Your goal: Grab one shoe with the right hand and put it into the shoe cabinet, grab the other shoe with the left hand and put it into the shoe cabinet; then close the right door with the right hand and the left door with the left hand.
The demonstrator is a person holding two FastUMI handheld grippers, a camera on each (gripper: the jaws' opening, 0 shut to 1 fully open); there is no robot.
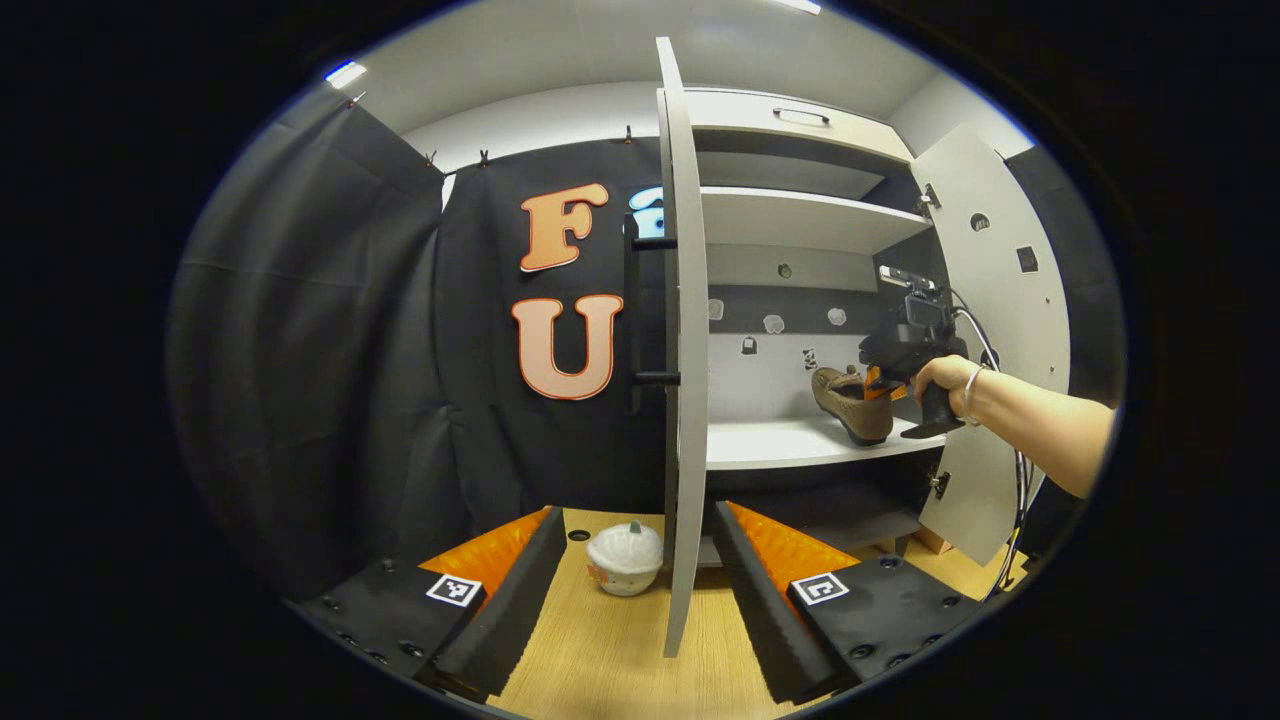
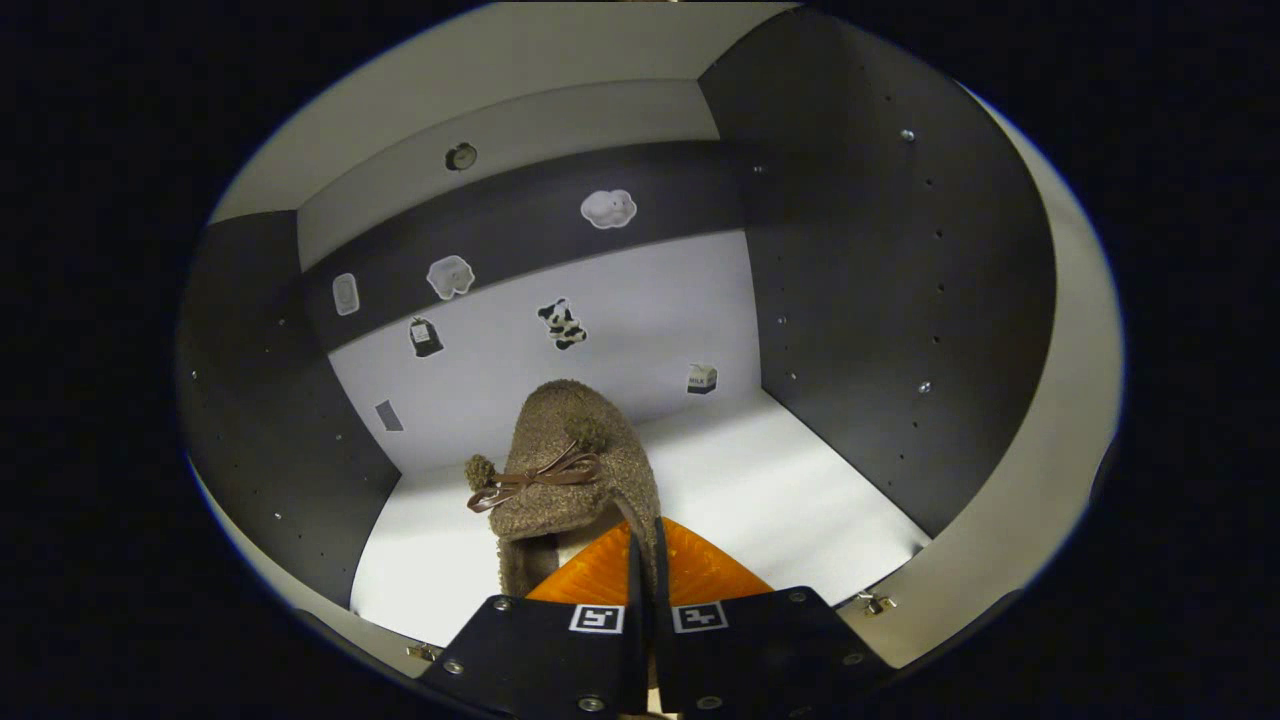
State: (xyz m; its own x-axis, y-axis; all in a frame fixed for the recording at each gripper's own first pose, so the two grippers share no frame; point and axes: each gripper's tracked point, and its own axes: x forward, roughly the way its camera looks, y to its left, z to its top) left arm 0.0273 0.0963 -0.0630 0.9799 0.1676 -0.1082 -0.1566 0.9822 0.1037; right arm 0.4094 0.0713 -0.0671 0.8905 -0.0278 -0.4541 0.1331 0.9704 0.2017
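A small milk carton sticker (image 2: 702, 379) on the back wall of the shoe cabinet (image 2: 650, 320) says "MILK"; no other words can be read.

Brown fuzzy shoe (image 2: 570, 470) with bow inside open shoe cabinet (image 1: 800, 220), above its lower shelf

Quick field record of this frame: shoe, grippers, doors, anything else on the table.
shoe: brown shoe, over the cabinet shelf, toe toward the back
right gripper: shut on the shoe's rim, inside the cabinet
left gripper: open, holding nothing, above the table
left door: open, edge-on
right door: open
other: white pumpkin-shaped item on the table
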